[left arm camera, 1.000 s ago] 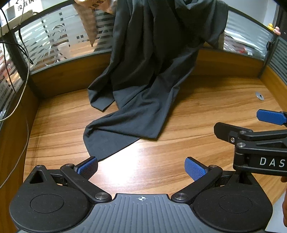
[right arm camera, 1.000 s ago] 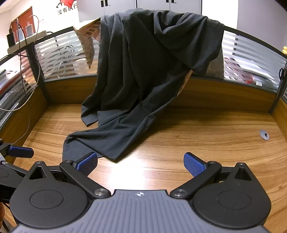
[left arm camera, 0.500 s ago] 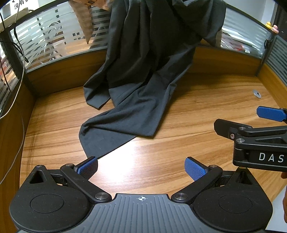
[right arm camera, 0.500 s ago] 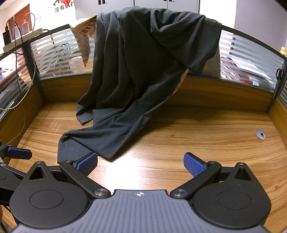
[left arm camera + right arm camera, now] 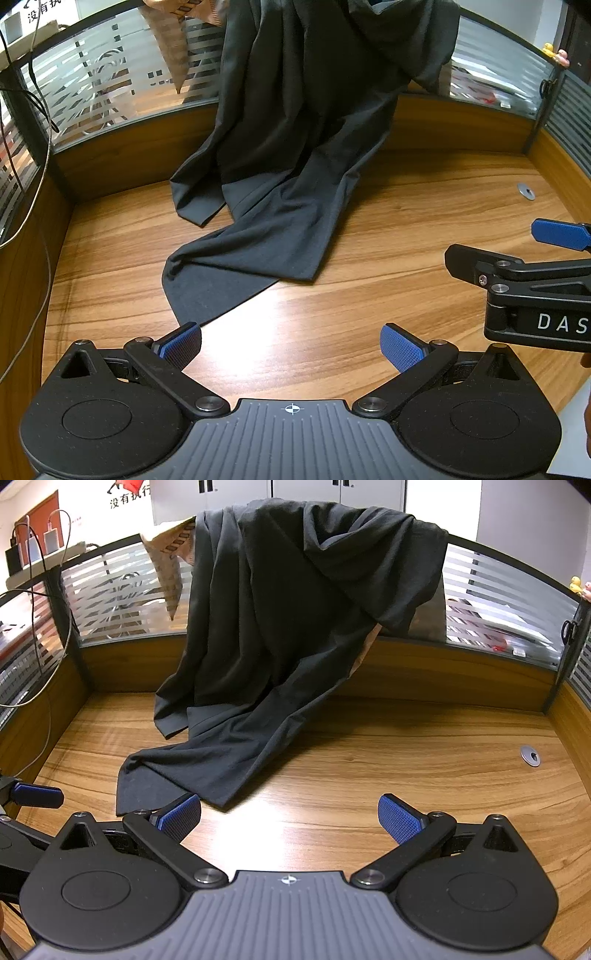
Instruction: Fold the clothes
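While both the left gripper and right gripper hover spread wide and empty, each should pinch a hem corner of the dark garment lying on the desk.

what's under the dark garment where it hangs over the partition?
The dark garment drapes over the glass partition, its lower end lying on the wooden desk. Tan patterned cardboard or paper pokes out beside it; the rest is covered.

left tongs: spread wide, empty | right tongs: spread wide, empty, alongside
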